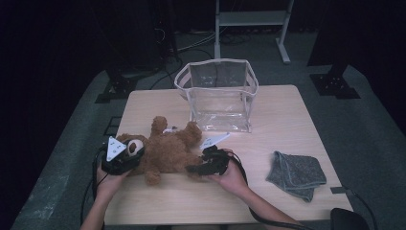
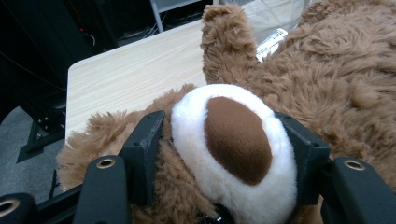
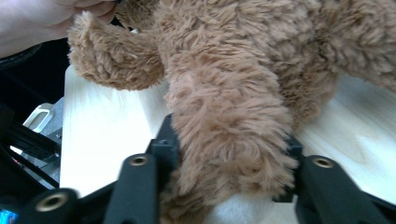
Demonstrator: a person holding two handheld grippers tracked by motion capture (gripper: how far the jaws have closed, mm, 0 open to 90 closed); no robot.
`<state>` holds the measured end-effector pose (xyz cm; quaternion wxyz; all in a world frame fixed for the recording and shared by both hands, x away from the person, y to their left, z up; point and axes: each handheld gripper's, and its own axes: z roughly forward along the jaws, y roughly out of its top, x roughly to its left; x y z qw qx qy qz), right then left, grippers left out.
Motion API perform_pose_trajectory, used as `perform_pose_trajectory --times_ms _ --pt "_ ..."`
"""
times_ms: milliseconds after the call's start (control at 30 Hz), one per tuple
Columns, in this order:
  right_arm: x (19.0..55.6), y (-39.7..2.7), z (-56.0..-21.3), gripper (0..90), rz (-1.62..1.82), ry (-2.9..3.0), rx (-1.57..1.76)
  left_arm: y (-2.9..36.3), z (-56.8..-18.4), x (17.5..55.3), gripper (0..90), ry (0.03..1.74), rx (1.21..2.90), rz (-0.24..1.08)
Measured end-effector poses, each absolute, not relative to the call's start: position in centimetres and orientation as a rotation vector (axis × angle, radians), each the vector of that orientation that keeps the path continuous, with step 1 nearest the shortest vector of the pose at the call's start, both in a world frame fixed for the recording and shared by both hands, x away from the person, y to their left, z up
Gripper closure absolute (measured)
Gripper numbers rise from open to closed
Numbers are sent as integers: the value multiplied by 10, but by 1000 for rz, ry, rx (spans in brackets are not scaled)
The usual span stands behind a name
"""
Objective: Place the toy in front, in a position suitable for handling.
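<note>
Both forearms are showing bare, with no sleeves reaching them. The left gripper point(image 1: 119, 158) is wearing a black body under a pale grey three-cornered plate dotted with dark marks, and a black cable is trailing behind it. The right gripper point(image 1: 203, 165) is showing black too, with its own pale plate and thick black cable. Brass-ringed screw holes are gleaming on the matte, blocky jaws.

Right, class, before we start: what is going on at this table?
A person holds a teddy bear lying on the wooden table with two grippers. The left gripper is clamped on the bear's white muzzle; the right gripper is closed around a furry limb. A clear bag stands open behind it, and a grey cloth lies to the right.
</note>
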<state>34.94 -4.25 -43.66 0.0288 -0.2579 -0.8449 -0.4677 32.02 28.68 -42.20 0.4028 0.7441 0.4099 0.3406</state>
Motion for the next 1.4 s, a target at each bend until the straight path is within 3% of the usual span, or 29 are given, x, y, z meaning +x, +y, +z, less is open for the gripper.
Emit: perform_pose_trajectory --times_ms 200,800,1200,1400 --pt "349 -46 -424 656 -1455 -2652 -786 284 -414 320 399 1020 1890 863" --pt "323 -72 -378 673 -1504 -2816 -687 258 -379 307 404 904 1907 850" --pt "295 -125 -359 672 -1516 -2864 -676 210 -369 302 404 799 1886 783" --pt "279 -172 -362 671 -1496 -2879 -741 171 -373 304 403 743 1896 732"
